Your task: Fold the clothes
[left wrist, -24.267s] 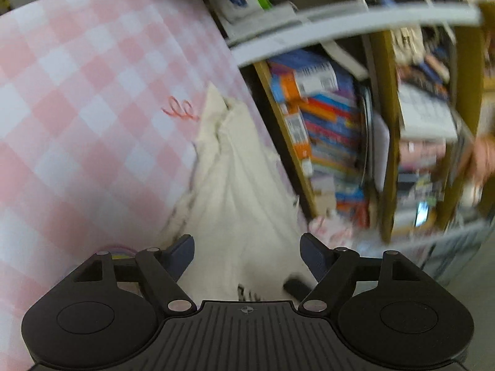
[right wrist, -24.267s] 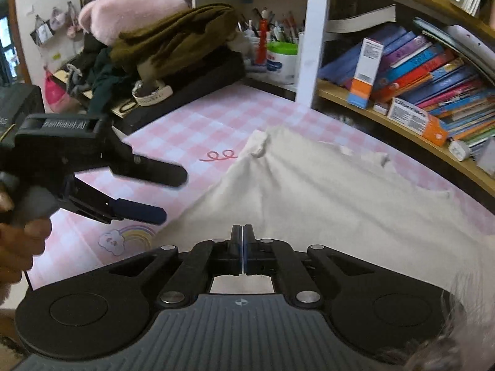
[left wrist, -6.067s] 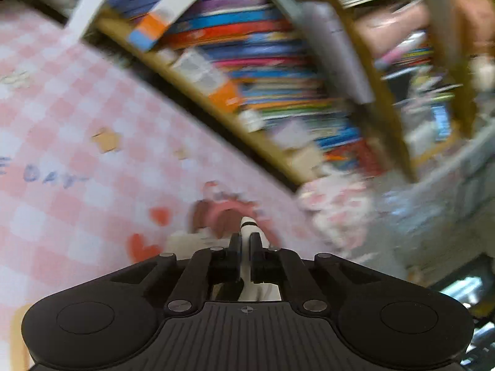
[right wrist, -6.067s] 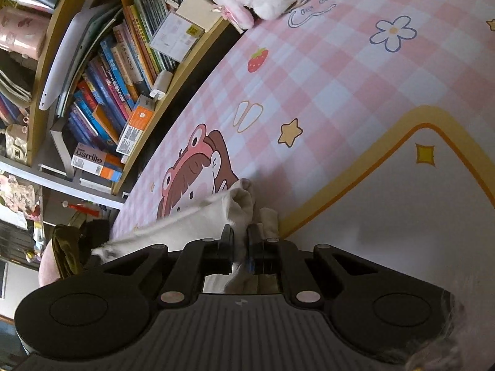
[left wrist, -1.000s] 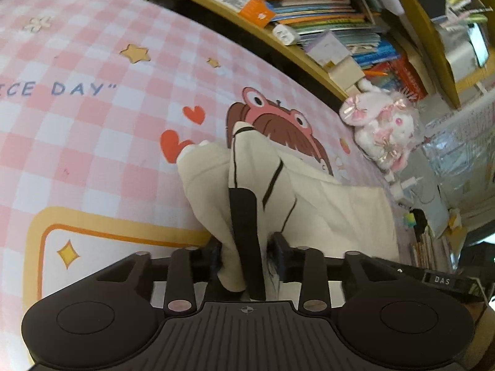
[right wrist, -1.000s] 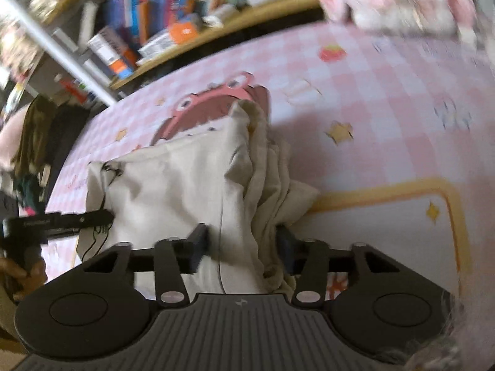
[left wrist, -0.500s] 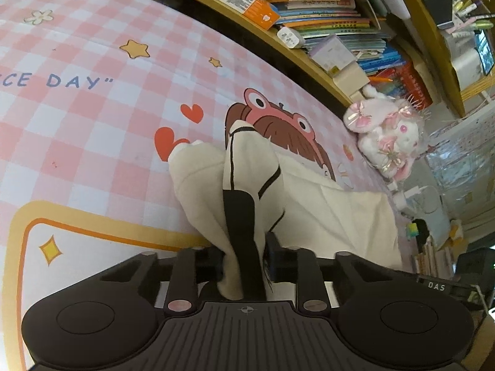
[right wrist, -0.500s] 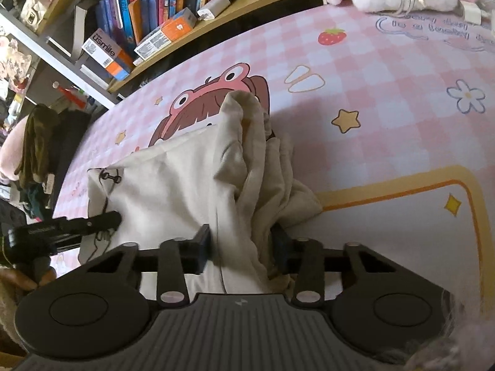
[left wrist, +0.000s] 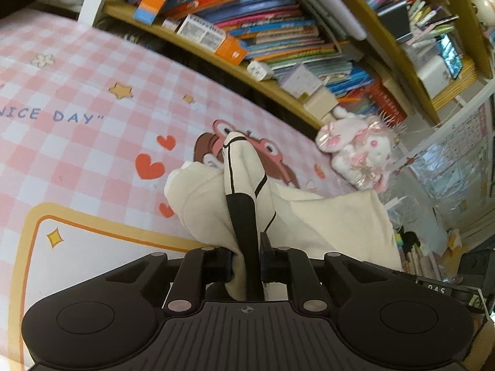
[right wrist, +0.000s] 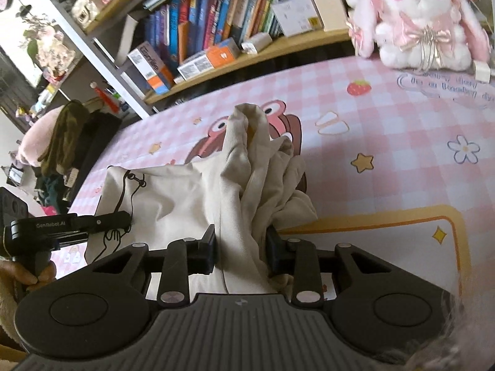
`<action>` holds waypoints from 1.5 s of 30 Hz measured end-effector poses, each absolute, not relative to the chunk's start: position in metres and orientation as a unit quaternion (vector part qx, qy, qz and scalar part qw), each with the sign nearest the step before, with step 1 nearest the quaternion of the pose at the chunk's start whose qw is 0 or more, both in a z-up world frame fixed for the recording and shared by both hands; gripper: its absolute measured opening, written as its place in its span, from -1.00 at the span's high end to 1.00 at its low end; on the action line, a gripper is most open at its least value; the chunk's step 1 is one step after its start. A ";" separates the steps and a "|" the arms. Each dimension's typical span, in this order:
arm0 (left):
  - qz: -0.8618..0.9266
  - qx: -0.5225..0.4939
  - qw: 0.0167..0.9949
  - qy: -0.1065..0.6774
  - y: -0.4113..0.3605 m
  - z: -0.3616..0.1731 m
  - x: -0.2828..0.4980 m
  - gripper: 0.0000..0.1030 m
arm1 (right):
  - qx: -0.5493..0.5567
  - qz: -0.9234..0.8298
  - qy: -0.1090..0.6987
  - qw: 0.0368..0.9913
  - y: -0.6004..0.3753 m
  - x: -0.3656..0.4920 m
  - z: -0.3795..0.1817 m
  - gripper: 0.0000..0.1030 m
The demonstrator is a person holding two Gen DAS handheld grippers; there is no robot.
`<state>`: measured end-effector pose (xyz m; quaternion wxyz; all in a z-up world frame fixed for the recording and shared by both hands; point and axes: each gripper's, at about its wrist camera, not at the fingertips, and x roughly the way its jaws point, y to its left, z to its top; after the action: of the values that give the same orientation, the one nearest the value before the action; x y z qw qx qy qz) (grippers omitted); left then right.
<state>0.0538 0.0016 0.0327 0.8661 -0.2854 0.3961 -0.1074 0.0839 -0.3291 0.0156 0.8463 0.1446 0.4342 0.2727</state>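
Grab step: your left tongs (left wrist: pixel 246 267) and right tongs (right wrist: pixel 241 252) are closing, each clamped on the cream garment (right wrist: pixel 191 191), bunched mid-frame on the pink worktop (right wrist: pixel 386 123). Next: lift evenly, fold over.

This looks like a room in a home, probably a bedroom or a study of a child. A wooden bookshelf (left wrist: pixel 278 49) full of colourful books (right wrist: pixel 222 15) runs along the far side, with small boxes lying in front of them. The table is covered with a pink checked cloth (left wrist: pixel 77 142) printed with hearts, stars and a cartoon girl. A white and pink plush rabbit (right wrist: pixel 420 21) sits at the far right. At the far left, some clothes are piled (right wrist: pixel 58 142) beside pens and small ornaments.
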 end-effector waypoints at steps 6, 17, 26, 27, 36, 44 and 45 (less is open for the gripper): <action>-0.097 -0.285 0.877 0.376 -0.010 0.049 0.043 0.74 | 0.148 0.288 0.417 0.849 -0.340 0.079 0.027 0.44; -0.082 -0.266 0.889 0.364 -0.033 0.070 0.028 0.75 | 0.158 0.308 0.399 0.849 -0.360 0.074 0.036 0.44; -0.078 -0.257 0.891 0.366 -0.039 0.076 0.025 0.75 | 0.168 0.317 0.394 0.846 -0.369 0.072 0.035 0.44; -0.079 -0.256 0.891 0.367 -0.039 0.076 0.025 0.75 | 0.168 0.317 0.393 0.846 -0.369 0.071 0.035 0.44; -0.099 -0.250 0.888 0.373 -0.034 0.073 0.035 0.75 | 0.170 0.301 0.389 0.854 -0.366 0.067 0.037 0.44; -0.126 -0.262 0.882 0.372 0.001 0.070 0.051 0.75 | 0.168 0.277 0.384 0.865 -0.339 0.067 0.042 0.44; -0.128 -0.263 0.881 0.373 0.006 0.069 0.053 0.75 | 0.167 0.275 0.384 0.866 -0.334 0.067 0.044 0.44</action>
<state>0.0532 0.0058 0.0692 0.8806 -0.2629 0.3727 -0.1285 0.0672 -0.3337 0.0437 0.8657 0.1668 0.3837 0.2748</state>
